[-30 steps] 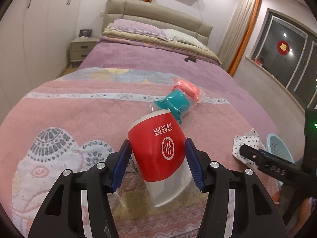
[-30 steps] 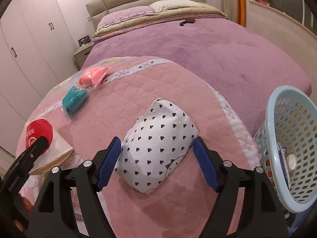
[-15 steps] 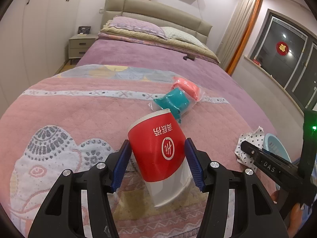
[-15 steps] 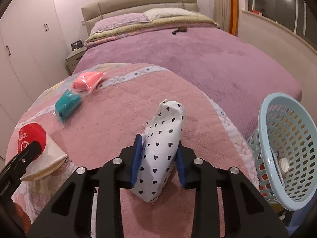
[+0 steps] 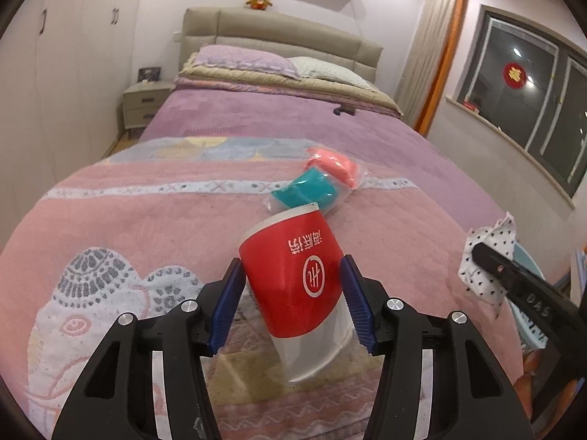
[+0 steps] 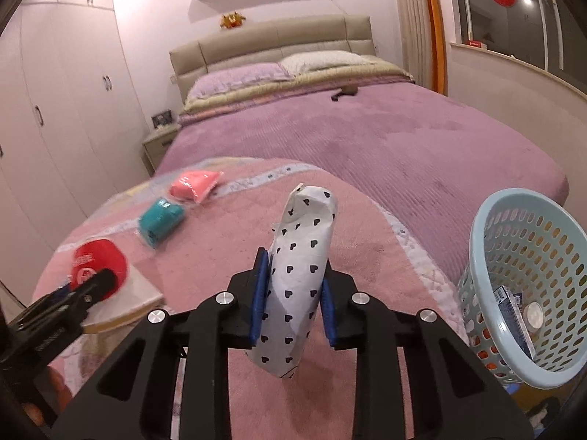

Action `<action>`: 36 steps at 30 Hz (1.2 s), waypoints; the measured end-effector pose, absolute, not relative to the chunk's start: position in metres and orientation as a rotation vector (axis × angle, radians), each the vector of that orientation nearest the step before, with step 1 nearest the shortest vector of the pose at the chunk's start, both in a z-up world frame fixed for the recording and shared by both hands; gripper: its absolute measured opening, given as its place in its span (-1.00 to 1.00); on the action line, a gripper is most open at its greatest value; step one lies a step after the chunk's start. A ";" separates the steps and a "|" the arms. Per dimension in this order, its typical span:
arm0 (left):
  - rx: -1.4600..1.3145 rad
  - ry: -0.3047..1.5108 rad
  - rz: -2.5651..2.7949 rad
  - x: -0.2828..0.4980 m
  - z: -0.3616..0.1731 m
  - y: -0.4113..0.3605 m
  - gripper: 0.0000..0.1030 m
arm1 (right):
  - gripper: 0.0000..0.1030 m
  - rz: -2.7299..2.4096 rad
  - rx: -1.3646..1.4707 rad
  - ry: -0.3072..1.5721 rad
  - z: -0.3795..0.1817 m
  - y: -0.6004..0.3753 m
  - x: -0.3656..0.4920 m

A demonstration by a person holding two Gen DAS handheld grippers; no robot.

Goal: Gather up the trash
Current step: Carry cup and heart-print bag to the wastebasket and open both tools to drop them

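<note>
My left gripper [image 5: 291, 271] holds a red and white paper cup [image 5: 293, 256] tilted above the pink blanket; its jaws are still closing, with the blue pads pressed on the cup's sides. My right gripper [image 6: 293, 267] grips a white paper bag with black hearts [image 6: 304, 234], squeezed narrow and standing upright between its pads, jaws still tightening. A light blue perforated basket [image 6: 528, 198] stands at the bed's right side, just right of the bag. In the left wrist view the bag [image 5: 484, 256] shows at the far right.
A teal packet [image 5: 312, 190] and a pink packet [image 5: 334, 165] in clear wrap lie on the blanket beyond the cup. The basket holds some packaging. A dark small object [image 6: 345, 92] lies far up the purple bedspread. Wardrobes line the left wall.
The right gripper closed on the spotted bag, pinching it narrow, and lifted it upright off the blanket. The left gripper stayed in place with the cup.
</note>
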State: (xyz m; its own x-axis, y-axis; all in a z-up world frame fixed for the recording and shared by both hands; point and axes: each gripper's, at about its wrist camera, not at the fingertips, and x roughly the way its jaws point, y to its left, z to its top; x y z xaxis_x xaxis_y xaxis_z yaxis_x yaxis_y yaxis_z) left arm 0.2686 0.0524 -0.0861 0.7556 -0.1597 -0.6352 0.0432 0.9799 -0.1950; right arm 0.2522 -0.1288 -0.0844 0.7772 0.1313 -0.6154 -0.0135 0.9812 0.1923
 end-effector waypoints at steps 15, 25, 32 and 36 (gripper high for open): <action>-0.105 0.691 -0.348 0.212 -0.055 -0.023 -0.25 | -0.56 0.105 0.247 0.612 -0.050 -0.191 0.174; -0.069 0.622 -0.502 0.204 -0.016 -0.096 -0.25 | -0.56 -0.041 0.277 0.516 -0.027 -0.268 0.142; -0.039 0.630 -0.587 0.221 -0.012 -0.165 -0.25 | -0.56 -0.145 0.358 0.534 -0.039 -0.333 0.142; -0.011 0.668 -0.641 0.233 -0.021 -0.201 -0.25 | -0.56 -0.185 0.405 0.600 -0.058 -0.362 0.154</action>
State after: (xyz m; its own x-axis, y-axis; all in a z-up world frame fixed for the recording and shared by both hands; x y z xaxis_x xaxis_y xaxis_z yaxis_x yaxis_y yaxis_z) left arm 0.2325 -0.2009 -0.0212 0.6012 -0.5569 -0.5731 0.5500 0.8086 -0.2088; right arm 0.1542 -0.3619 -0.0577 0.8121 -0.0522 -0.5811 0.2839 0.9055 0.3154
